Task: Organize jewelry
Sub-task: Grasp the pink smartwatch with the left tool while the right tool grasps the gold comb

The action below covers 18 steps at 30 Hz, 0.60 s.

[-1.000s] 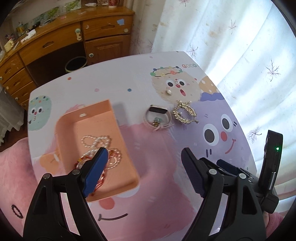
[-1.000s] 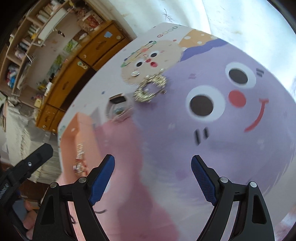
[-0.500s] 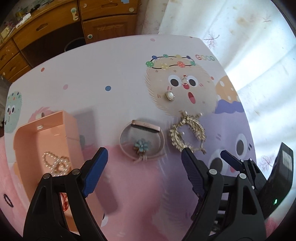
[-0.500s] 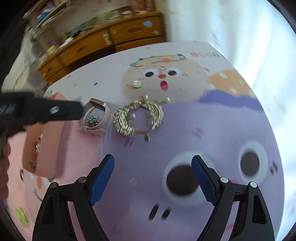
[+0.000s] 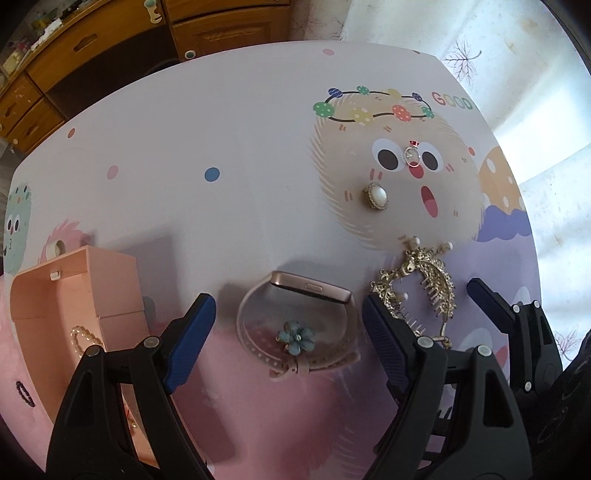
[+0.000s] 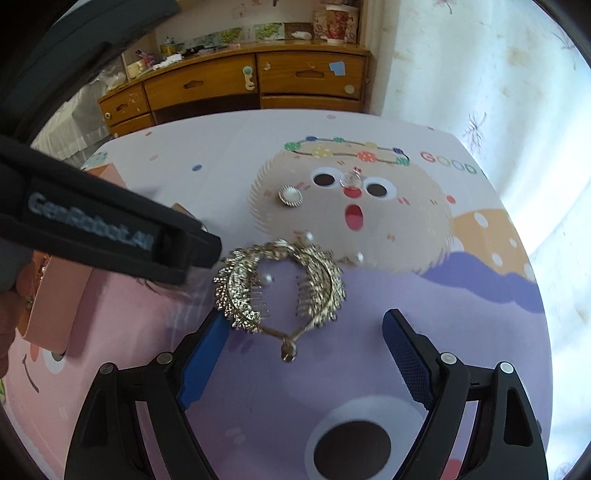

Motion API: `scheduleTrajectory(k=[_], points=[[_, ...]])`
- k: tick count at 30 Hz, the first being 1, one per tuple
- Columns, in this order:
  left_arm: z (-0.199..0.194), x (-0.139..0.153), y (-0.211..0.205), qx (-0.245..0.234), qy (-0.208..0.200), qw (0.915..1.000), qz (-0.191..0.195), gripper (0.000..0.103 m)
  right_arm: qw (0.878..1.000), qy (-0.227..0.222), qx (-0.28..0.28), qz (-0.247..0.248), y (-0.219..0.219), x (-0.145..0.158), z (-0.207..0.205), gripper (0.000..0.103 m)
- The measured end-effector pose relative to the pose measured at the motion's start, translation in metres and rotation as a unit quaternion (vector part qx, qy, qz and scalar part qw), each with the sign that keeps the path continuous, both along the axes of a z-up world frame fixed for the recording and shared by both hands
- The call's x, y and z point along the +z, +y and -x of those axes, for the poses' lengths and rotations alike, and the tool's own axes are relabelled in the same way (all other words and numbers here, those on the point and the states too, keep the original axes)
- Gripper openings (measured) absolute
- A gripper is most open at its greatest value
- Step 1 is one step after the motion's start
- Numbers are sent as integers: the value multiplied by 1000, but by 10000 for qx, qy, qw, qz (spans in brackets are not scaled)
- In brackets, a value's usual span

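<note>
Fingers (image 5: 192,343) flank the watch (image 5: 295,325) — hidden in right view.

Table (image 5: 229,122) w/ pastel cartoon-print cover (fuzzy faces, dots, "GOOD" lettering) fills foreground. Behind it: wooden desk/cabinet unit (image 6: 236,85) along far wall, w/ several drawers, cupboard doors, dark kneehole recess; stickers on fronts. Desk top cluttered w/ small items, incl. a patterned cup (image 6: 336,20). White curtain (image 5: 517,55) w/ sparse leaf motif hangs at right; strong daylight through it, bright patches on fabric. Pale wall (image 6: 229,14) above desk.
</note>
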State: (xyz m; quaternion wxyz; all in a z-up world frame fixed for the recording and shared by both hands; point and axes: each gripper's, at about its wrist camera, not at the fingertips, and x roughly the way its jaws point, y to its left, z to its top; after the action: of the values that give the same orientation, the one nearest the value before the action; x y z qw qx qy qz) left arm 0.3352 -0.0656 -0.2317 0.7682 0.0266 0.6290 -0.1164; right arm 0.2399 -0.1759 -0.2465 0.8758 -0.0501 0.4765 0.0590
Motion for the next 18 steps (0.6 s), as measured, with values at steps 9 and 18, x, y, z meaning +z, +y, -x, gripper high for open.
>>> scheduleTrajectory(k=[9,18], points=[[-5,-2,-3,-130,-161,9997,86,54,9994,-119,331,-42,3,1,-7,65],[-3,6,3,1,-257,9996,92,50,9996,-9,222,-187,-3,3,-5,65]])
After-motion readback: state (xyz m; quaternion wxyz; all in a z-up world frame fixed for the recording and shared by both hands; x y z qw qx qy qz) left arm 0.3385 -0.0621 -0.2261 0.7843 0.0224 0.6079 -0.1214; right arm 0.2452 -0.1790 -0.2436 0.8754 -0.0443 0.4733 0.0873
